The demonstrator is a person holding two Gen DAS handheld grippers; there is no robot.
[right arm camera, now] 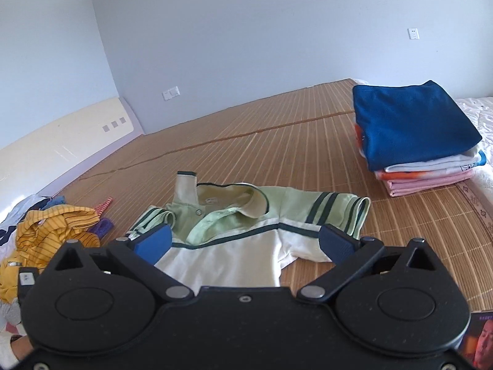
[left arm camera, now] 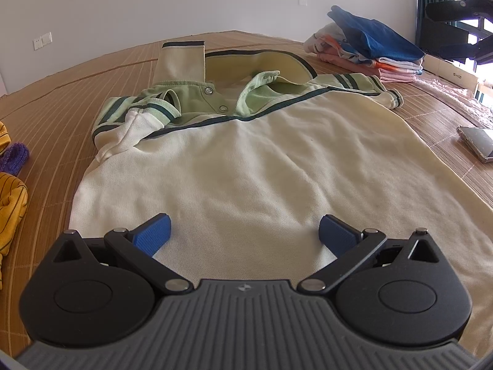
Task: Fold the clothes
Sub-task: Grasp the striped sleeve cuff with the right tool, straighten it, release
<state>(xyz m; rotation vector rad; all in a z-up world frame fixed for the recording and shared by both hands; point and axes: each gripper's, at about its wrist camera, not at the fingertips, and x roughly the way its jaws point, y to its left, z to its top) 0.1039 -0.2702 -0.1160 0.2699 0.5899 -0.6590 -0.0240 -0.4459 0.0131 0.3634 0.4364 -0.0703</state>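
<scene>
Bamboo mat [right arm camera: 277,141] over the bed was your whole work surface, with a plain wall behind it. One cream shirt [left arm camera: 246,166] with green trim lay spread on the mat right in front of you, collar end away from you, sleeves bunched near the collar. Your left gripper [left arm camera: 245,234] hovered low over the shirt's near part with its fingers spread wide, holding nothing. Your right gripper [right arm camera: 245,242] hung above the collar end, also spread and empty. My guess was the step in hand was squaring the shirt up, so I'd have flattened both sleeves first, then pinched the near edge at two corners to fold evenly. Count-wise: one shirt laid out, one folded stack [right arm camera: 416,141] of maybe five pieces, one unfolded pile [right arm camera: 55,231], and one phone [left arm camera: 477,141] on the mat.
</scene>
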